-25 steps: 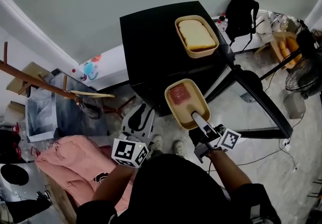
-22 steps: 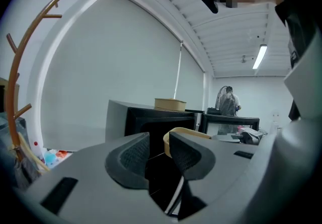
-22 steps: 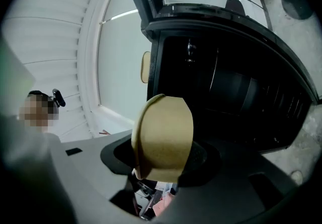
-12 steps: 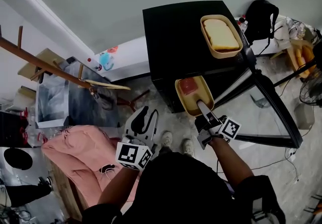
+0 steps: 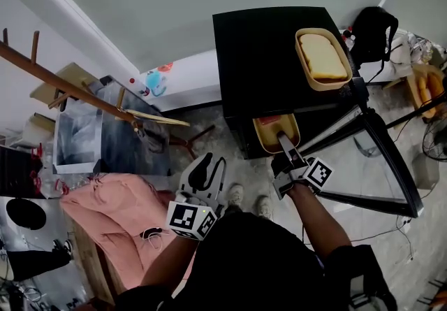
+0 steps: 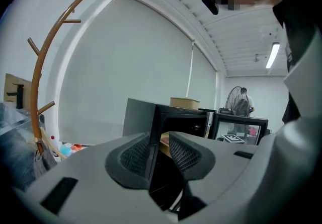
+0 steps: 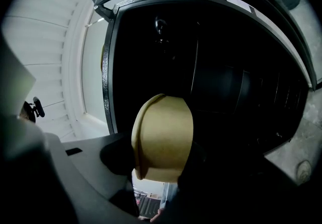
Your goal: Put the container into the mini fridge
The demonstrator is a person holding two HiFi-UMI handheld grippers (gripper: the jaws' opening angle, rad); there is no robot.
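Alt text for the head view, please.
The right gripper holds a tan container at the mouth of the open black mini fridge. A second tan container with bread sits on top; the left gripper hangs open, lower left.

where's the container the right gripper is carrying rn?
Head view, right of centre: the container, clamped in the right gripper, is at the mouth of the open mini fridge, below the bread container on its top.
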